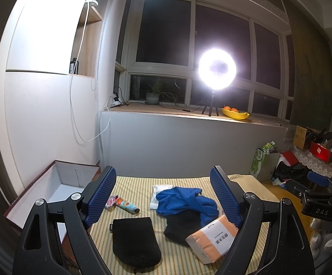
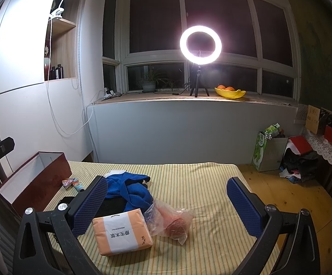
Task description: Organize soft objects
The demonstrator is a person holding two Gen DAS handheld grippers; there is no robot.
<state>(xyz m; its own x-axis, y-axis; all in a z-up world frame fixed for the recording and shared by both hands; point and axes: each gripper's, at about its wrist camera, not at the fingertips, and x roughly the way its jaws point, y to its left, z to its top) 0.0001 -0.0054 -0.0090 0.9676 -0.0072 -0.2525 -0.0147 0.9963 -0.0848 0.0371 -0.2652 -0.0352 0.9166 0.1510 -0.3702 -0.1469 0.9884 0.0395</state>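
Observation:
On the striped table (image 1: 177, 247) lie a blue towel (image 1: 184, 200), a black pouch (image 1: 135, 240), a black cloth (image 1: 179, 226), an orange tissue pack (image 1: 211, 238), a white wipes pack (image 1: 159, 191) and a small tube (image 1: 126, 206). My left gripper (image 1: 163, 197) is open and empty above them. My right gripper (image 2: 166, 204) is open and empty over the tissue pack (image 2: 122, 231), a clear bag with something red (image 2: 172, 222) and the blue towel (image 2: 129, 188).
An open red box with white inside (image 1: 58, 183) stands at the table's left edge; it also shows in the right wrist view (image 2: 37, 178). A ring light (image 2: 200, 44) and a yellow fruit bowl (image 2: 230, 91) stand on the windowsill. Bags and clutter (image 2: 292, 155) lie on the floor at right.

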